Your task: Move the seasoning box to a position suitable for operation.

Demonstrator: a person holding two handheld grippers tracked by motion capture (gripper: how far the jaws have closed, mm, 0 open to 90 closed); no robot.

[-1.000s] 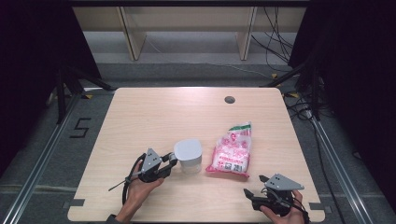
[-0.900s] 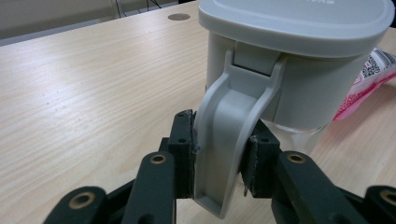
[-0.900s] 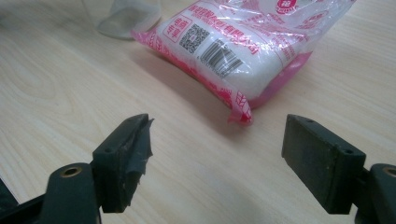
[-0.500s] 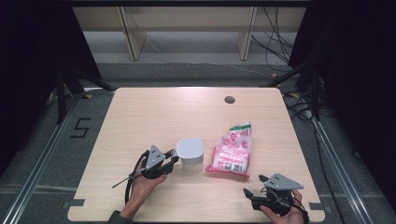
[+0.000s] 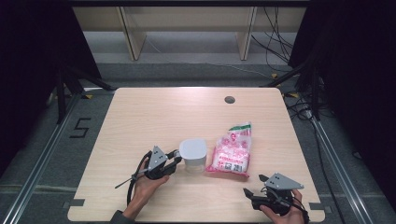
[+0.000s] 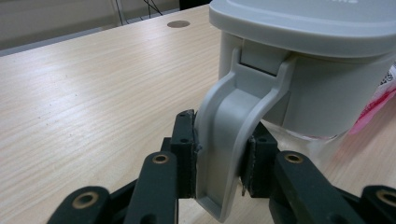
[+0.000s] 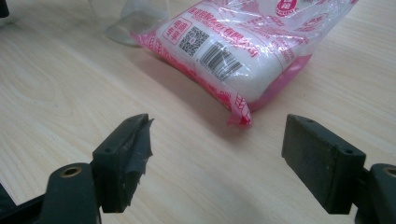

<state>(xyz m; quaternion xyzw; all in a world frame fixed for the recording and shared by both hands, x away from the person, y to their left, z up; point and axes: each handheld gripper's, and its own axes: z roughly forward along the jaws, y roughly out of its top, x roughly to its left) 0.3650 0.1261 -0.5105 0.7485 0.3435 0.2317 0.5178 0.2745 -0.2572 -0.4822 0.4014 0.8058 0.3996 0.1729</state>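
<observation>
Jug handle in jaws, wooden table

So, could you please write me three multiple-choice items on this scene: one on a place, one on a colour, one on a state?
1. The pink bag lies where, in the high view?
A. right of the jug
B. left of the jug
C. on the floor

2. The jug has a lid of which colour?
A. red
B. grey
C. black

3. The left gripper is
A. wide open
B. shut on the bag
C. shut on the jug's handle

Answers: 1 A, the bag lies beside the jug on its right; 2 B, the lid is pale grey; 3 C, both pads press the handle.
</observation>
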